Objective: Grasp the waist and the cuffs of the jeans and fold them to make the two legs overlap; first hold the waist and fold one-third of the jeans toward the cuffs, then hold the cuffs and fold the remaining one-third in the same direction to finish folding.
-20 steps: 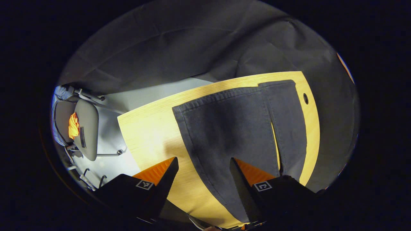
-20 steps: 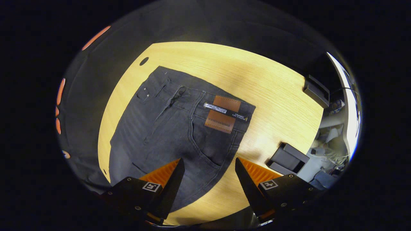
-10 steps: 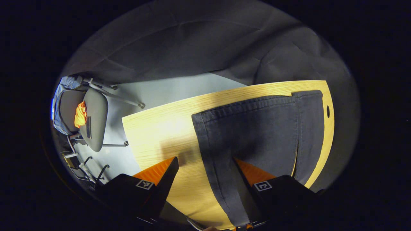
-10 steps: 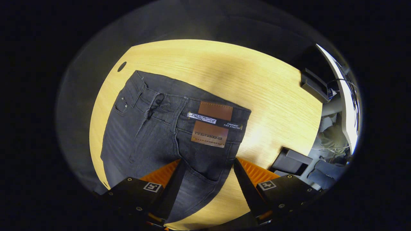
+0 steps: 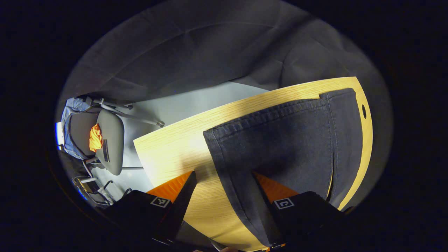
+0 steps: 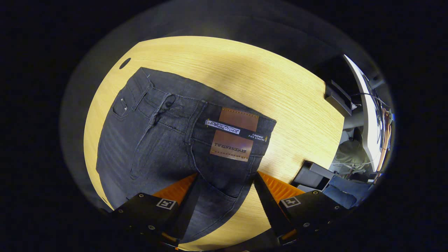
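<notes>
Dark grey jeans lie flat on a light wooden table. In the left gripper view the two cuffs (image 5: 280,115) lie side by side toward the table's far edge, and my left gripper (image 5: 222,196) hangs open above the near leg's outer edge, one finger over bare table (image 5: 168,150), the other over denim. In the right gripper view the waist (image 6: 210,122) with a brown leather patch (image 6: 232,138) faces me. My right gripper (image 6: 225,196) is open above the back pocket near the waist's right corner, touching nothing.
A grey chair (image 5: 106,140) with something orange on it stands on the pale floor beyond the table's left end. Black boxes (image 6: 337,96) (image 6: 309,175) sit at the table's right side. A cable hole (image 6: 125,63) lies near the far edge.
Both grippers have come lower and closer to the jeans. The waist and the cuffs look larger now. Both stay open.
</notes>
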